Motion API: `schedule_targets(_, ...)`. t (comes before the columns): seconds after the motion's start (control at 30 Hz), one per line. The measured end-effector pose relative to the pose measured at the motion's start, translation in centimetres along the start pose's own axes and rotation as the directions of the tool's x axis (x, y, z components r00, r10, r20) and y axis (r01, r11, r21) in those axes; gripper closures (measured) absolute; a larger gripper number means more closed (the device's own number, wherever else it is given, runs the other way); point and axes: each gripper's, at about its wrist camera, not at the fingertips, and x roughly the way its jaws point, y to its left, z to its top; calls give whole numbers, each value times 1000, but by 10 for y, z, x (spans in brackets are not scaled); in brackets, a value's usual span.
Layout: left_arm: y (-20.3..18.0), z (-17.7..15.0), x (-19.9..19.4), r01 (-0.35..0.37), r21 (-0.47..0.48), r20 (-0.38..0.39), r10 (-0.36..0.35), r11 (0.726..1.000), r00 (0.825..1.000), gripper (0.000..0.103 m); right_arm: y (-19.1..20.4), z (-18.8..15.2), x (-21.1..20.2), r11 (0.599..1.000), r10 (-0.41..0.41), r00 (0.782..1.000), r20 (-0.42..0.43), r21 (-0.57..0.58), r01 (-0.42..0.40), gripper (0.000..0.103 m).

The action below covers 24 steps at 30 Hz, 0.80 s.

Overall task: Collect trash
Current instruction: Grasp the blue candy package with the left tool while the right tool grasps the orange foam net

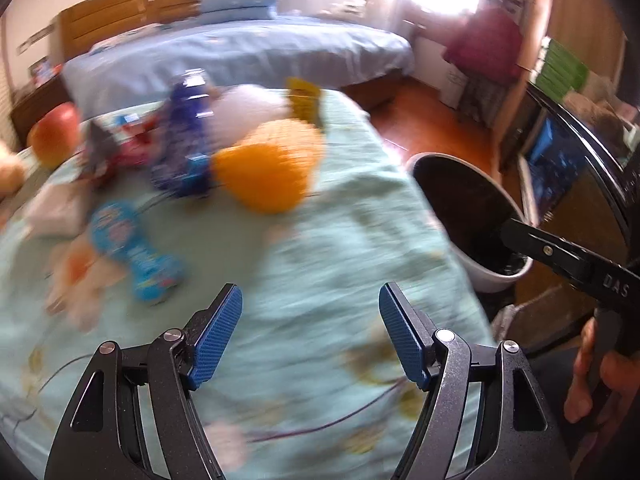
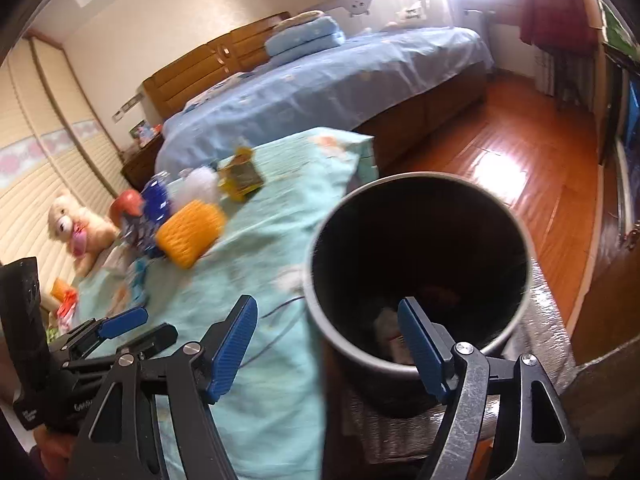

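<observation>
A round bin (image 2: 420, 196) with a dark inside stands beside the table; some trash lies at its bottom. It also shows in the left wrist view (image 1: 468, 200). My right gripper (image 2: 328, 340) is open and empty above the bin's near rim. My left gripper (image 1: 310, 320) is open and empty over the table's turquoise cloth (image 1: 340, 240). On the cloth lie a blue wrapper (image 1: 136, 248), a dark blue bag (image 1: 186, 140), an orange foam net (image 1: 268, 168), a white foam net (image 1: 248, 108) and a yellow carton (image 2: 240, 176).
A red apple (image 1: 54, 136), a plush bear (image 2: 76, 232) and red packets (image 1: 132, 140) are at the table's far side. A bed (image 1: 240, 52) with blue covers stands behind. Wooden floor (image 2: 500, 152) lies right of the bin, with dark furniture (image 1: 560, 160) along the right wall.
</observation>
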Motion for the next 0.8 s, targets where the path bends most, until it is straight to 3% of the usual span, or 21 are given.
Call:
schedule_targets(0.4, 87, -28, -25, -100, -146, 8, 102, 984, 995, 30, 59, -9, 22, 996, 70, 997, -25, -58, -72, 28)
schedule_targets(0.8, 106, -19, -17, -101, -203, -17, 99, 974, 995, 30, 94, -3, 49, 988, 126, 991, -45, -81, -129, 28)
